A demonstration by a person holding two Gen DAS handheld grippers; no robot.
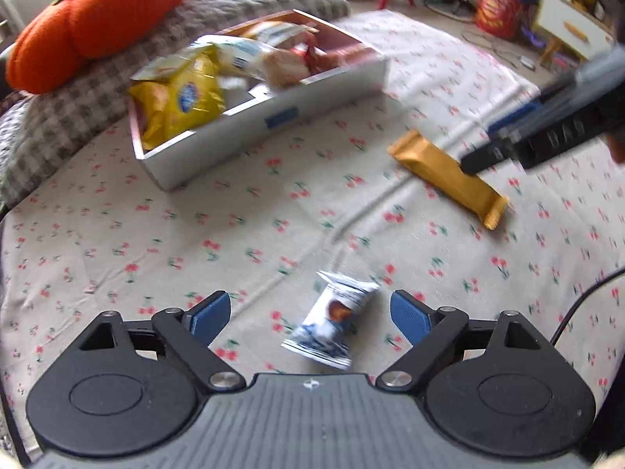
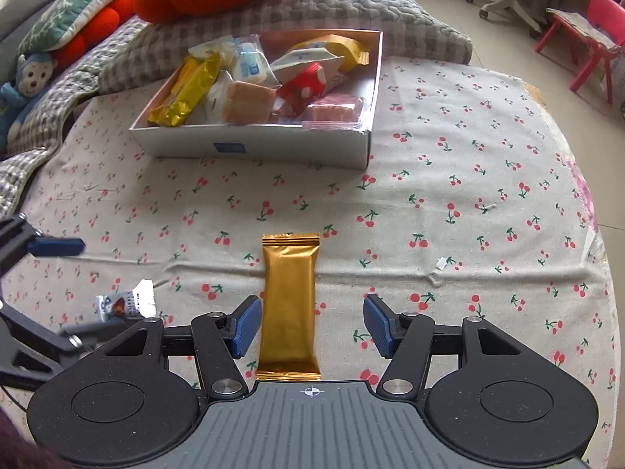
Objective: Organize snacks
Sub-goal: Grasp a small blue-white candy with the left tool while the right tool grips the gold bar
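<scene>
As it lies flat, gold bar (image 2: 289, 308) sits between open right hand-held gripper (image 2: 311, 326)

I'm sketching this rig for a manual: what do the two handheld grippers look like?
Both match: the left gripper and right gripper have black linkage arms with silver pivot screws, round black discs either side, a ribbed grey centre plate bearing a small crosshair mark, and ribbed blue finger pads.

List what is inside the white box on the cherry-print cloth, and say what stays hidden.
The white box holds a heap of wrapped snacks: a yellow packet, a red spotted wrapper, a pale cake square and a pink one. The heap covers the box floor and anything beneath.
</scene>
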